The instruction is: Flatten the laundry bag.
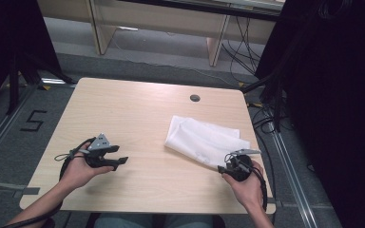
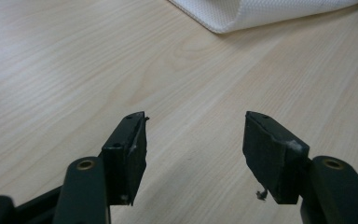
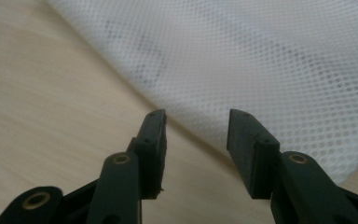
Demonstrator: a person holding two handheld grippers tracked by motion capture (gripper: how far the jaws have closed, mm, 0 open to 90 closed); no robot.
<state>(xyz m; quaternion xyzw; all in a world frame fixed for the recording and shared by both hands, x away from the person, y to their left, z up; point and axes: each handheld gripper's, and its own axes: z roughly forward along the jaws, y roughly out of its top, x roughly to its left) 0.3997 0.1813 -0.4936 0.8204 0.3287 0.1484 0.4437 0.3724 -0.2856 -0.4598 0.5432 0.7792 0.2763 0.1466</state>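
A folded white mesh cloth [image 1: 204,139] lies on the right half of the light wooden table [image 1: 133,114]. My left gripper [image 1: 120,161] is held low over the table's left front, open, with bare wood between its jaws; in the left gripper view [image 2: 195,140] the cloth's corner [image 2: 242,14] lies far ahead. My right gripper [image 1: 224,166] sits at the cloth's near right edge. In the right gripper view [image 3: 196,135] it stands open, jaws just short of the mesh cloth [image 3: 242,60], with nothing held.
A small dark grommet hole [image 1: 195,98] sits near the table's far edge. Black cables [image 1: 266,118] hang off the right side, beside dark curtains. A wooden desk frame [image 1: 161,23] stands beyond the table. The floor at left bears a marked "5" [image 1: 32,120].
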